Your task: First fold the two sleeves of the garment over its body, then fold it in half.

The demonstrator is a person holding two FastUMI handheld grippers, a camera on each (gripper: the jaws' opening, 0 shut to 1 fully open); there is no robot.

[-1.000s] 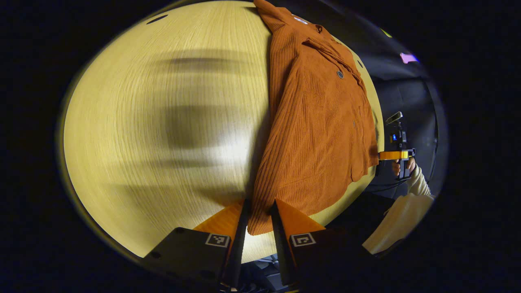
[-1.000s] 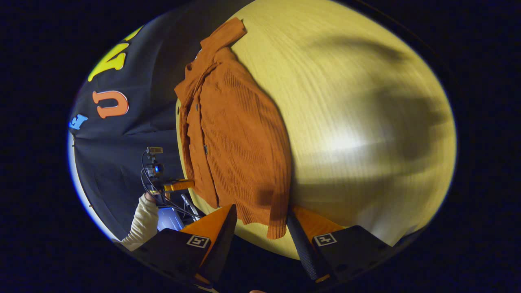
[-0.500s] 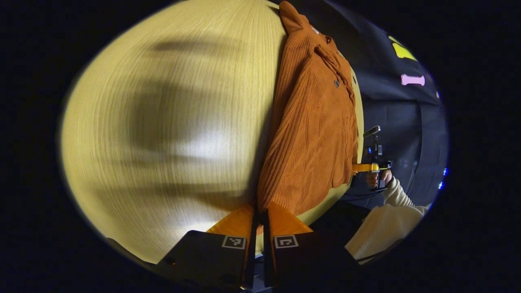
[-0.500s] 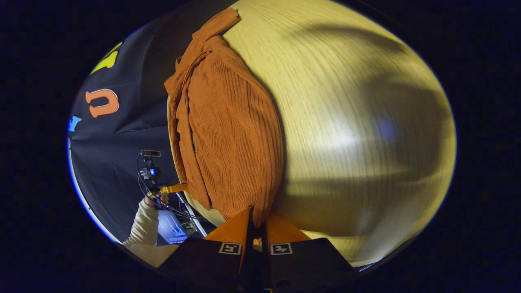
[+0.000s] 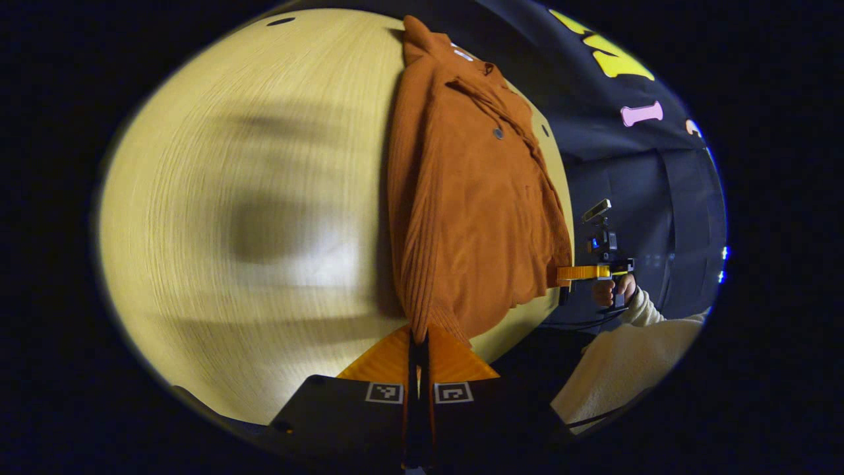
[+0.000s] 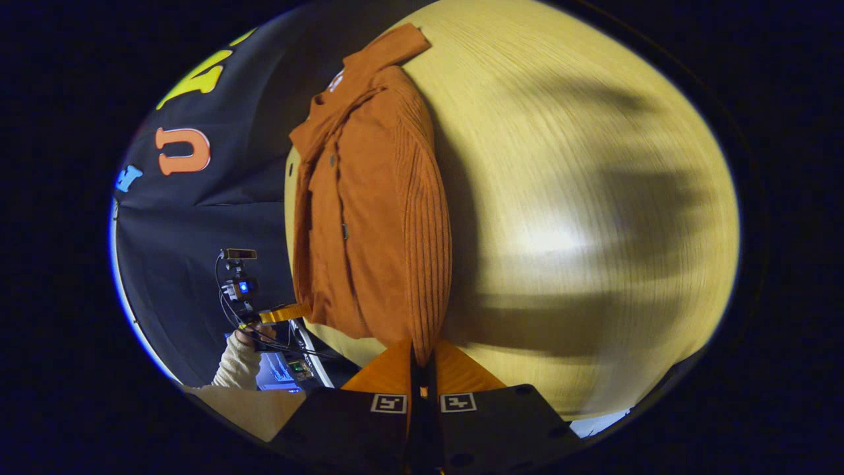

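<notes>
— What do I have in the left gripper (image 5: 418, 336) right now?

— My left fingers are pressed together on the ribbed cuff of one sleeve (image 5: 422, 264) of the shirt (image 5: 475, 198). The sleeve runs from the fingertips along the shirt's edge, above the wooden table (image 5: 250, 198).

— And the right gripper (image 6: 421, 349)?

— The same there: its fingers are clamped on the other sleeve (image 6: 425, 231), which rises straight up from the tips beside the buttoned front.

— Where is the shirt itself?

— It lies along the table's edge, collar at the far end. From the left gripper view I see the right gripper farther off at that edge, with a hand (image 5: 610, 290) on its handle.

— Any containers?

— I can make out none.
</notes>
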